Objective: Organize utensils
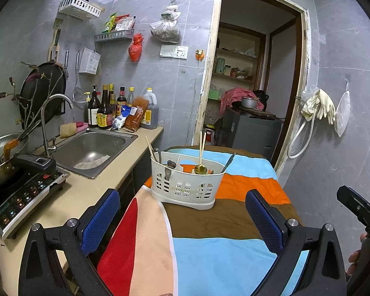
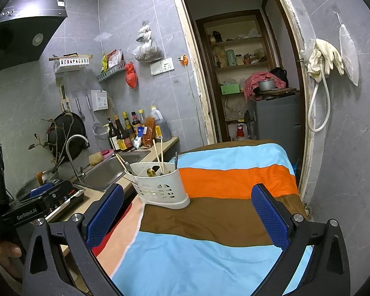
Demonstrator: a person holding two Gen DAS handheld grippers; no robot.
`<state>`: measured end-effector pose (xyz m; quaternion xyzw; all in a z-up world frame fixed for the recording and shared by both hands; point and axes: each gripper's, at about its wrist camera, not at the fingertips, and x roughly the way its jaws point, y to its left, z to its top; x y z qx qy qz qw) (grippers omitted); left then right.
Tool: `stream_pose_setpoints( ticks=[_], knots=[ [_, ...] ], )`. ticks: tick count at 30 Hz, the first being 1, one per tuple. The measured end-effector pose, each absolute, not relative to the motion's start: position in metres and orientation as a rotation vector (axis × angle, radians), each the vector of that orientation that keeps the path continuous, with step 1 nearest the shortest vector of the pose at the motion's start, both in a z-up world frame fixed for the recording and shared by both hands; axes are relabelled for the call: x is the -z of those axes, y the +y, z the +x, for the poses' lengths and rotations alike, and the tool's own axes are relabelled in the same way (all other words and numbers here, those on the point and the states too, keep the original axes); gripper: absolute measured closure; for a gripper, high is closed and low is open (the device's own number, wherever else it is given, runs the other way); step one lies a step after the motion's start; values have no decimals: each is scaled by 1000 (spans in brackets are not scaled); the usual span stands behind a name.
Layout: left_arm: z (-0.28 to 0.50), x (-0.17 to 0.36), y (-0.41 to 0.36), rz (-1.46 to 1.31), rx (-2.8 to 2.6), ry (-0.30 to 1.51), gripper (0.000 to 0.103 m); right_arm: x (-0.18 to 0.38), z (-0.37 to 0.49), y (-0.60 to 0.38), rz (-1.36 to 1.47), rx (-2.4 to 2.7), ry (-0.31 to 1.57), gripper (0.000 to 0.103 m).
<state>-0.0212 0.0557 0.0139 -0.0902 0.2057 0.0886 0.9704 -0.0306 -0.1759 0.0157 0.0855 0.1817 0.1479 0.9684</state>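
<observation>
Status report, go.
Left claw open, empty. Right claw open, empty. Utensils in caddy on striped cloth. Nothing in the way.

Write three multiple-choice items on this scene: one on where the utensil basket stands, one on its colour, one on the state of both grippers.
1. The basket stands:
A. in the sink
B. on the striped cloth
C. on the stove

2. The basket is:
A. white
B. red
C. black

3. The left gripper and right gripper are:
A. both shut on chopsticks
B. one open, one shut
C. both open and empty

Answers:
B, it rests on the cloth beside the counter.
A, its slotted walls are white.
C, each view shows blue pads spread wide with nothing between.
</observation>
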Motion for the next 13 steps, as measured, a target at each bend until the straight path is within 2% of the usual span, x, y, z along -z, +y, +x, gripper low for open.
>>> stream_pose_setpoints(
  ticks=[13],
  knots=[
    [-8,-7,48,-175,-175,440,1,-6,-32,-164,182,-293,396,2]
  ],
)
